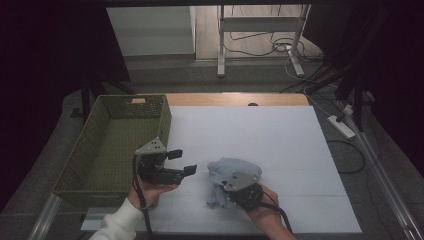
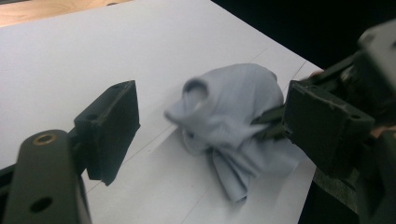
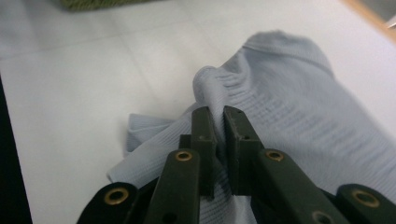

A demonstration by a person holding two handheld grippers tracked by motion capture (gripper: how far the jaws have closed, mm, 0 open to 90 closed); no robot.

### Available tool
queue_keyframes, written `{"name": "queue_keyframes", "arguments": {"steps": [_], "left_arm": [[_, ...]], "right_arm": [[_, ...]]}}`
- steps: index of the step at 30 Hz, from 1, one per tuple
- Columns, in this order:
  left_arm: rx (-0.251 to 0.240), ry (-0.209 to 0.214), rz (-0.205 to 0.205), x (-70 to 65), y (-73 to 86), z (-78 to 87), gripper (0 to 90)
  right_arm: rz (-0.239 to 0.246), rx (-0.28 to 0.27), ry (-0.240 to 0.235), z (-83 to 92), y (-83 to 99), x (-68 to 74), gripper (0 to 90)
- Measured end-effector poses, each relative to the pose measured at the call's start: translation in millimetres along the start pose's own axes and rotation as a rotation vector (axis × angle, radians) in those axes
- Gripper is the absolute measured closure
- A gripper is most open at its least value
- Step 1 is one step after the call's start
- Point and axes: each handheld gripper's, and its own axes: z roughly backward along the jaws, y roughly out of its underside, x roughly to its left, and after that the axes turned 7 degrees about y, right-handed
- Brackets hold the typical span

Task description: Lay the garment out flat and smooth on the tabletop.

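A crumpled light blue cloth (image 1: pixel 235 169) lies on the white sheet (image 1: pixel 260 135) near the front of the table. My right gripper (image 1: pixel 225 186) comes at it from the near side and is shut on a raised fold of the cloth (image 3: pixel 289 102). In the right gripper view the two jaws of this gripper (image 3: pixel 219 123) pinch that fold between them. My left gripper (image 1: pixel 182 162) hovers just left of the cloth, open, with nothing between its fingers. In the left gripper view the cloth (image 2: pixel 233 102) sits beyond my left gripper (image 2: pixel 217 126), past its wide-spread jaws.
A green woven basket (image 1: pixel 167 120) stands at the left edge of the sheet, close behind my left hand. A strip of bare wooden table (image 1: pixel 235 99) shows at the far edge. A power strip (image 1: pixel 342 126) and cables lie on the floor to the right.
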Motion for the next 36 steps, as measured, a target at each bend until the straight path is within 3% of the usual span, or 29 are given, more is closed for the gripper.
{"name": "queue_keyframes", "arguments": {"steps": [2,8,12,14,20,22,36], "left_arm": [[0.003,-0.001,-0.004,-0.5,-0.1,0.1,19.6],[0.005,0.003,0.0,-1.1,0.2,-2.3,19.6],[0.009,0.004,-0.002,-1.9,-0.1,-4.2,19.6],[0.013,0.005,-0.004,-2.0,-0.2,-4.8,19.6],[0.012,0.003,-0.002,-1.7,0.5,-4.5,19.6],[0.011,0.003,-0.002,-2.1,0.5,-4.4,19.5],[0.021,0.004,-0.003,-2.6,0.9,-7.2,19.6]], "right_arm": [[-0.017,-0.002,0.004,9.9,0.3,-8.0,83.5],[-0.1,-0.047,0.1,46.0,15.2,-40.1,83.4],[-0.185,-0.053,0.131,56.9,31.0,-63.5,83.0],[-0.203,-0.047,0.139,58.7,36.2,-70.6,82.9],[-0.257,0.06,0.206,60.3,52.8,-92.3,82.6],[-0.298,0.074,0.211,62.5,59.9,-99.3,82.5],[-0.353,0.183,0.271,62.5,84.7,-117.6,74.6]]}}
